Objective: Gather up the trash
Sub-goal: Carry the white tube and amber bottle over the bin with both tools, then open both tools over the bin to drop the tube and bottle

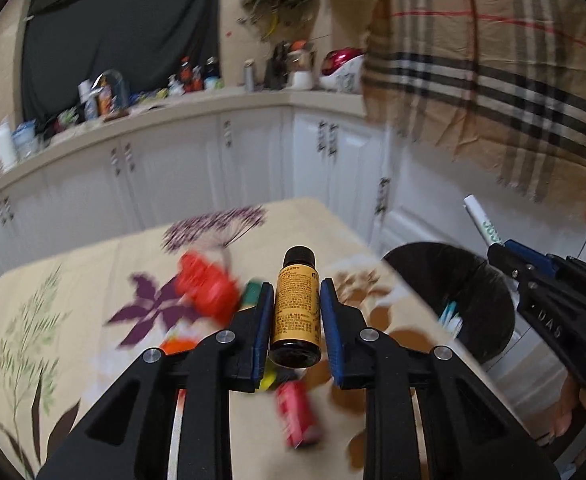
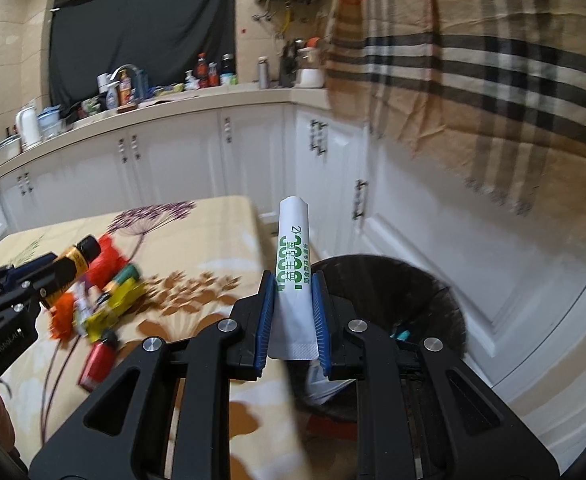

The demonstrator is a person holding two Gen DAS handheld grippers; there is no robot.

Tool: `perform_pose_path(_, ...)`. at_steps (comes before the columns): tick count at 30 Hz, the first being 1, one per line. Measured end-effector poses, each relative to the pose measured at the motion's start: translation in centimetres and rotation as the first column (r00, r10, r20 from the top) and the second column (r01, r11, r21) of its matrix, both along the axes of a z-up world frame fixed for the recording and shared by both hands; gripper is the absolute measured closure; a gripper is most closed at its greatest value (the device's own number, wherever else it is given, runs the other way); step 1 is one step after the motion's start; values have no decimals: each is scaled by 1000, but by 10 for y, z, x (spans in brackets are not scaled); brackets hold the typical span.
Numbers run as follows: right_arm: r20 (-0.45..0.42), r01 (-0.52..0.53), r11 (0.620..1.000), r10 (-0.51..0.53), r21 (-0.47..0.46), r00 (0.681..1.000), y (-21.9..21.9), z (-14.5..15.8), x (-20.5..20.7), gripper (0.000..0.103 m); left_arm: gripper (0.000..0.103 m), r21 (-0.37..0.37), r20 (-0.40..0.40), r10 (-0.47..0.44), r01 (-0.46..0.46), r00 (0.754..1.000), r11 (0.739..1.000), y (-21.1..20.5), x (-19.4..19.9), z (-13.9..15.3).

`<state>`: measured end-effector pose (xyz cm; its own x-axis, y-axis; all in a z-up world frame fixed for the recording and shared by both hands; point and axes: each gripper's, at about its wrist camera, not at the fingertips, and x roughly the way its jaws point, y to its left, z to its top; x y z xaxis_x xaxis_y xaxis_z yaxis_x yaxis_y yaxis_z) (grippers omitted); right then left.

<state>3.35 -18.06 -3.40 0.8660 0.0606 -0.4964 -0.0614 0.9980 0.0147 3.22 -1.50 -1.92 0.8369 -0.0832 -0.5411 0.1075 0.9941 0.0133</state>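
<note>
Left wrist view showed the left tongs point(image 1: 296, 312) up close, clamped on a small brown glass bottle with a yellow label and a black cap point(image 1: 295, 308). The blue pads point(image 1: 331, 320) pressed on both sides of the bottle, and it was up off the bench with the flowery cream cloth point(image 1: 73, 292).

Under the tongs, on the cloth, lay a little red can point(image 1: 299, 414), all blurry. A bit further lay a crumpled red wrapper point(image 1: 205, 288) and some green and yellow scraps, too blurry to tell apart. To the right, beside the bench, stood a round black bin with a black bag inside point(image 1: 477, 280). It already had something blue and white in it.

Right wrist view showed the right tongs point(image 2: 292, 312) squeezed on a white paper packet with green writing point(image 2: 293, 264). The packet stood up between the pads, in front of the black bin. At the left, the other tongs held the brown bottle over the pile of trash.

Further back were white cupboards with a pale counter top point(image 2: 173, 148). Bottles, a white kettle and bowls sat on it. A dark cloth point(image 2: 145, 28) hung behind them. A big tan checked cloth point(image 2: 493, 72) hung at the right.
</note>
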Motion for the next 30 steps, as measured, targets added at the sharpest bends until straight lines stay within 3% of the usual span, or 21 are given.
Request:
perform_pose_path(10, 21, 128, 992, -128, -13, 992, -45, -2, 22, 84, 78, 27, 79, -120, 118, 990, 993, -67, 40, 8)
perform_pose_path(30, -17, 238, 971, -238, -5, 971, -97, -36, 62, 84, 78, 62, -7, -169, 169, 986, 984, -141, 108, -28)
